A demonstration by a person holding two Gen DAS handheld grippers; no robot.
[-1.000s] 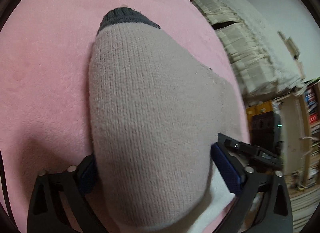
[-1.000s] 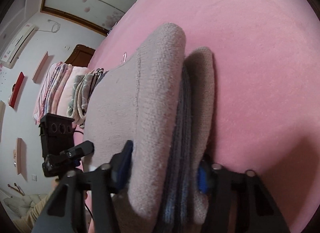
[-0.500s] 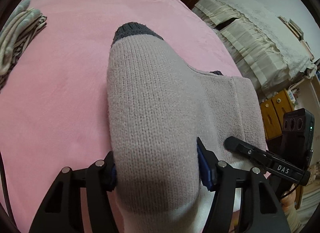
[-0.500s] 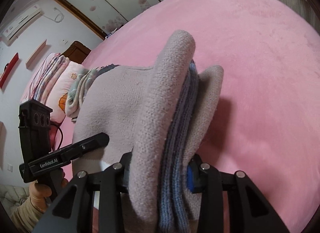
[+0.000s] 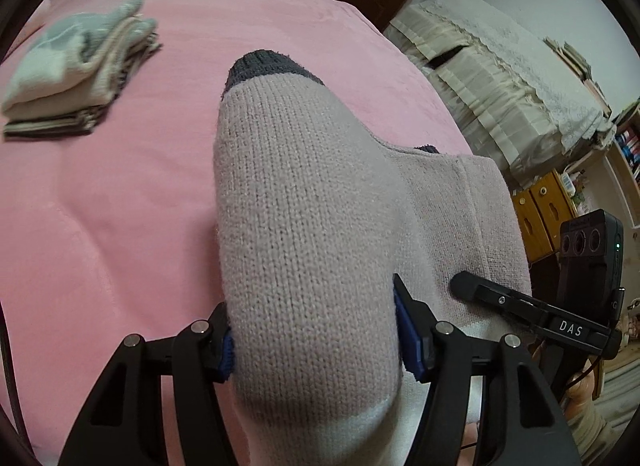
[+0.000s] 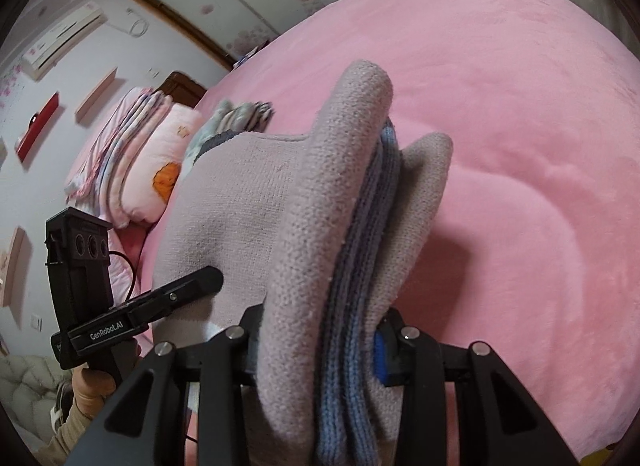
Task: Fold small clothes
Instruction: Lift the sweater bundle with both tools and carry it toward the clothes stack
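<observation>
The left gripper [image 5: 316,334] is clamped on one thick end of the pale knitted garment [image 5: 304,225], blue pads pressed into the wool; its jaws closed in from a wider stance within the last second. The right gripper [image 6: 320,346] pinches the other end, a bunched fold with blue ribbing, and its jaws also tightened a little. The garment now hangs stretched between both, raised above the pink bed [image 5: 100,205]; a second ago it lay close against the blanket. A folded stack of clothes [image 5: 76,69] has come into sight at ten o'clock in the left view.
</observation>
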